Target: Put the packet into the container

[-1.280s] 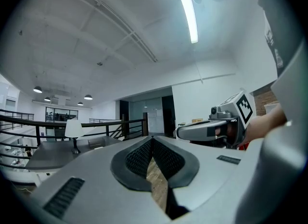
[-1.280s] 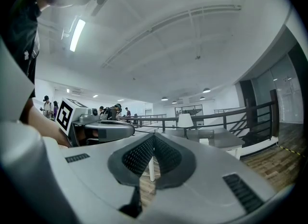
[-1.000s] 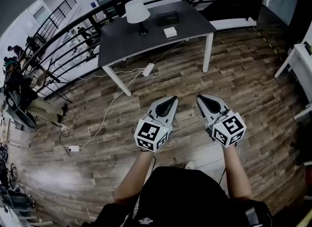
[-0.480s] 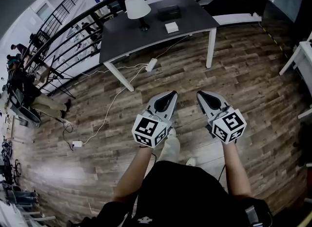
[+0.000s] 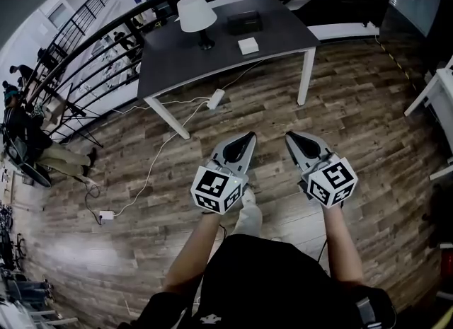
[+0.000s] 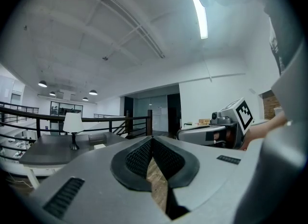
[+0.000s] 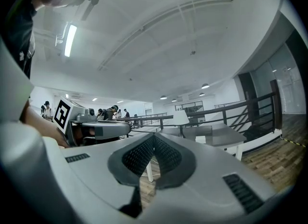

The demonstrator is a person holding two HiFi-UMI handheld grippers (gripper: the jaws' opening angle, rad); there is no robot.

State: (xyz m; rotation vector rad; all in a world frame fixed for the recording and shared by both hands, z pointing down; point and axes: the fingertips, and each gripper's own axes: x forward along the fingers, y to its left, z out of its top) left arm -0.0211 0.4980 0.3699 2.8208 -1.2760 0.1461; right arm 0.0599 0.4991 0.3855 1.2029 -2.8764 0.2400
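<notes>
A small white packet (image 5: 248,46) lies on the dark grey table (image 5: 283,34) far ahead of me, near a dark box-shaped container (image 5: 243,21). Both grippers hang over the wooden floor, well short of the table. My left gripper (image 5: 250,137) is shut with nothing between its jaws, and the left gripper view shows its pads (image 6: 144,154) meeting at the tip. My right gripper (image 5: 289,139) is likewise shut and empty, its pads (image 7: 163,154) pressed together. In the left gripper view the packet (image 6: 99,146) and container (image 6: 98,138) are tiny on the distant table.
A white-shaded lamp (image 5: 196,16) stands on the table's left part. A power strip (image 5: 215,99) and cables trail across the floor under the table. A black railing (image 5: 92,55) runs behind, with a person (image 5: 28,129) seated at the left. A white desk corner (image 5: 433,87) is at the right.
The view has shifted a little toward the table and a light trouser leg has come forward under the grippers. Both grippers stay shut, side by side.
</notes>
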